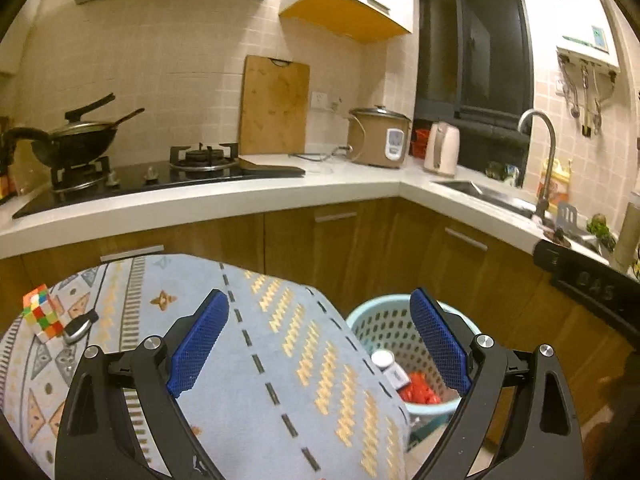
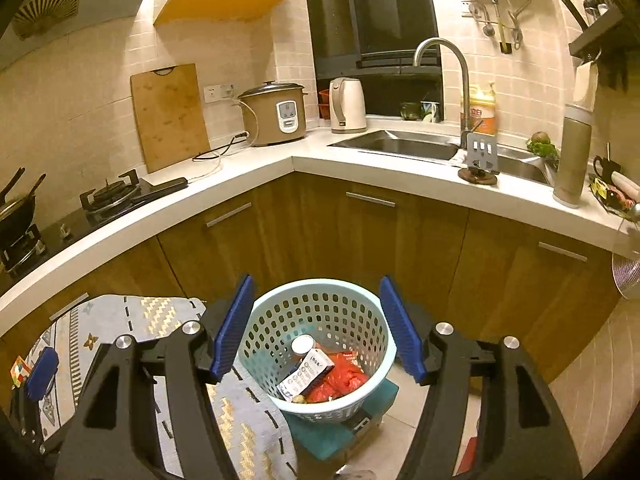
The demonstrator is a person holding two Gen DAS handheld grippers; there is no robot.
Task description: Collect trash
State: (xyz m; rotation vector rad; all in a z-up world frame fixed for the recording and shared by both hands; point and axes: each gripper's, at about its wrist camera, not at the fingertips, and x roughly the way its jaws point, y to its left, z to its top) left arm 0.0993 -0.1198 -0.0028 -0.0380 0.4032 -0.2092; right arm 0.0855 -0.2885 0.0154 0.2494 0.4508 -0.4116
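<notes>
A light blue perforated basket point(image 2: 280, 320) stands on the floor on a teal block point(image 2: 320, 440), beside a small table. Inside it lie a white printed box point(image 2: 306, 372), a red plastic bag point(image 2: 344, 380) and a white round cap point(image 2: 302, 345). My right gripper point(image 2: 318, 328) hangs open just above the basket with nothing between its blue pads. My left gripper point(image 1: 320, 340) is open and empty over the table's patterned cloth point(image 1: 180, 280), with the basket point(image 1: 376, 320) showing at its right pad. On the cloth's far left rest a colour cube point(image 1: 40, 312) and a black-and-silver key fob point(image 1: 80, 326).
An L-shaped white counter point(image 2: 248, 176) over wooden cabinets point(image 2: 360, 240) closes in the space behind the basket. It carries a gas hob point(image 1: 200, 160), a wok point(image 1: 76, 140), a cutting board point(image 1: 274, 104), a rice cooker point(image 2: 276, 114), a kettle point(image 2: 347, 106) and a sink point(image 2: 400, 144).
</notes>
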